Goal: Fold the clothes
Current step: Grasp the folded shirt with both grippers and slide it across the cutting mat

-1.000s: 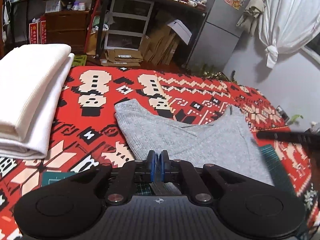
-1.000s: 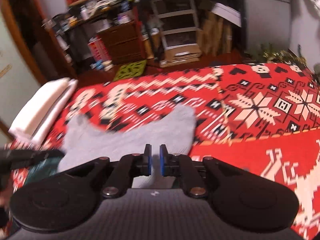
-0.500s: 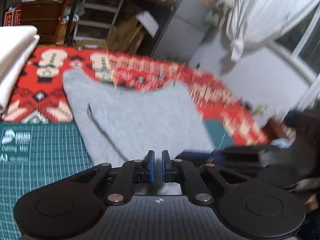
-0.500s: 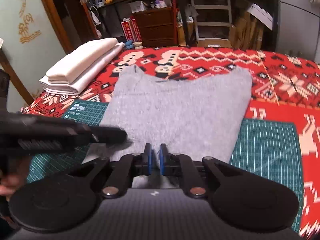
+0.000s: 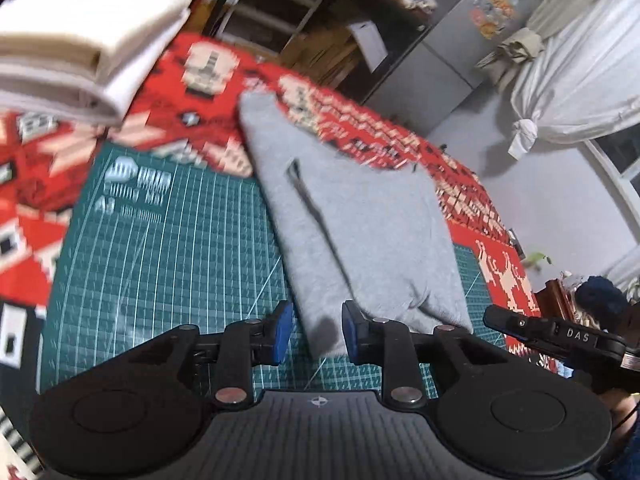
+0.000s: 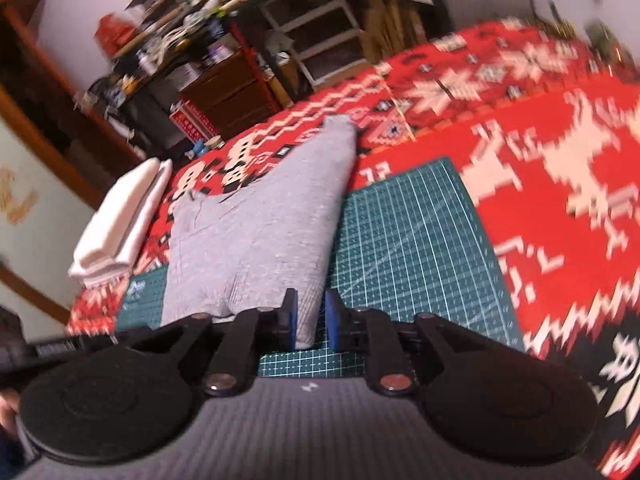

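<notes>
The left gripper (image 5: 313, 334) is standing wide apart, its blue pads (image 5: 283, 330) flanking the near corner of the grey garment (image 5: 360, 232) without gripping it; the cloth's hem is lying between the fingers on the green cutting mat (image 5: 172, 248). To the right of those fingers the other tool is showing as a black bar. The right gripper (image 6: 311, 320) is parting by a smaller gap, and the garment's opposite near corner (image 6: 304, 324) is sitting against the left pad; whether it is pinched cannot be told. Ahead of both sets of fingers the garment is stretching away flat, crossing from the mat onto the red patterned blanket (image 6: 560, 152). Farther off, left of the fingers, folded white cloth (image 5: 80, 44) is resting in a stack on the blanket. Beyond it, cluttered shelves (image 6: 312, 44) are lining the wall.
</notes>
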Motion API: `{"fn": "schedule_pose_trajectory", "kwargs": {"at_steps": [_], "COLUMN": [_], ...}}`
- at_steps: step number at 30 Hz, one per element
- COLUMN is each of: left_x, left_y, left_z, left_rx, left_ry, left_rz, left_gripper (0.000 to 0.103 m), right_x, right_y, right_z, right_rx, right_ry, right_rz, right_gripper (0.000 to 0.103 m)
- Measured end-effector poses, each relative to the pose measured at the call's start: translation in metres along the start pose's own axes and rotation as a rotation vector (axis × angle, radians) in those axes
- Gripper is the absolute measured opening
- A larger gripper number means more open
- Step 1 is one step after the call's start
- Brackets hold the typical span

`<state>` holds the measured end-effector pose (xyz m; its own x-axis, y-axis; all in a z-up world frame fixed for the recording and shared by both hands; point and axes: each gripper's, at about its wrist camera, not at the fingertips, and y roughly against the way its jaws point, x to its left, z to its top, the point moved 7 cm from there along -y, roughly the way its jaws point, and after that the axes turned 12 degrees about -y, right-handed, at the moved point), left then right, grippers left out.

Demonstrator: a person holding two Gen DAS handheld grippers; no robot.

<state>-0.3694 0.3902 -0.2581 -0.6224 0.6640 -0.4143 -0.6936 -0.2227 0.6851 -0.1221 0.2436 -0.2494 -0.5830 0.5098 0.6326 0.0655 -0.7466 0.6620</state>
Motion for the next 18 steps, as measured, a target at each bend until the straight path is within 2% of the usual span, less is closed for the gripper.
{"fn": "schedule_pose_trajectory", "kwargs": {"at_steps": [3,4,6,7,10,14,18], "left_x": [-0.003,-0.004,-0.005,-0.005,-0.013,-0.02,-0.03], "left_y": [-0.004,-0.006,-0.009,-0.01,-0.003,0.019,0.041], "left_z": [-0.002,-0.003,-0.004,-0.004,-0.003,-0.002,-0.024], "left_rx": [0.008,0.017,0.035,0.038,0.021,-0.009,0.037], "left_ry": [-0.004,-0.002,0.003,0.002,-0.023,-0.027,-0.041], "left_rz": [-0.002,0.0,0.009,0.015,0.032,0.016,-0.018], "left_gripper": [0.023,0.019,0.005,0.005,0.005,0.004,0.004], "right_x": [-0.009,-0.009,-0.006,-0.004,0.005,0.015,0.016], "right_y": [-0.012,-0.015,-0.022,-0.026,-0.025,-0.006,0.019], "right_z": [-0.003,-0.005,-0.01,-0.013,-0.017,-0.022,-0.038], "right_rx": [0.044,0.057,0.081,0.086,0.074,0.063,0.094], "right_ry": [-0.076,-0.083,-0.064,-0.041,0.002,0.026,0.047], "right_rz": [0.02,0.023,0.018,0.004,-0.014,-0.004,-0.006], "right_gripper": [0.024,0.024,0.012,0.006,0.005,0.005,0.005]}}
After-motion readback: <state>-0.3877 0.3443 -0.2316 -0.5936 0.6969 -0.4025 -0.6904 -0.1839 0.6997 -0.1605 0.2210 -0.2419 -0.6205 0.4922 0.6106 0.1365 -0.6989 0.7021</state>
